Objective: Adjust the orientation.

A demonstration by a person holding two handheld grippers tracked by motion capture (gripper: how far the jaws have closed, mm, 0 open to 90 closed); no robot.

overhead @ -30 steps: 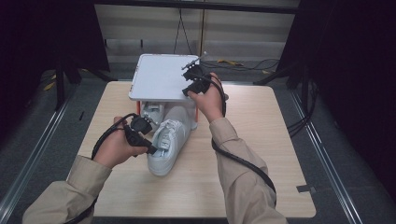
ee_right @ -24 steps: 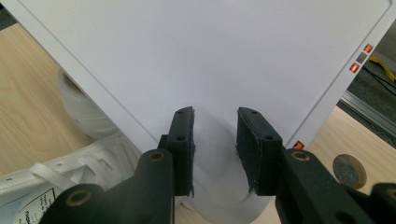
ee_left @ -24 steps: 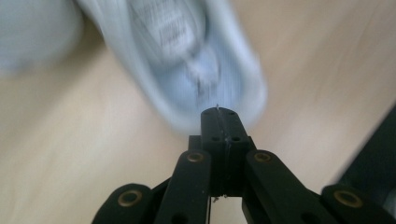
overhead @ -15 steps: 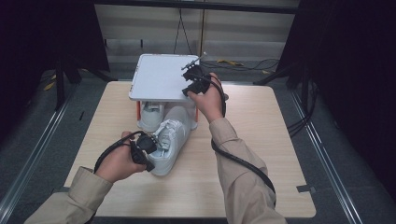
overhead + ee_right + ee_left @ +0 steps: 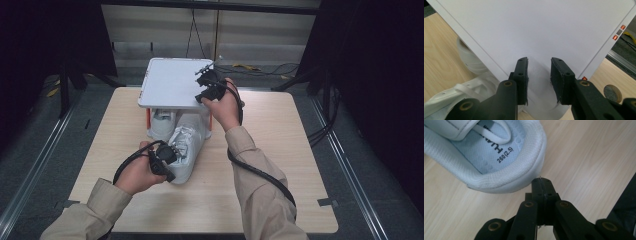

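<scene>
Left hand-held gripper (image 5: pixel 541 185) sits just behind heel of white sneaker (image 5: pixel 186 150), jaws pressed together on nothing, likely poised to nudge or re-grip. Sneaker lies on counter (image 5: pixel 280 165), toe under white lid (image 5: pixel 172 82) of shoe box. Right hand-held gripper (image 5: pixel 539 80), jaws parted narrowly, rests at lid's near-right edge, apparently propping it up so sneaker can pass.

Shoe (image 5: pixel 186 150) on table (image 5: pixel 280 165), toe under raised board (image 5: pixel 172 82)
</scene>
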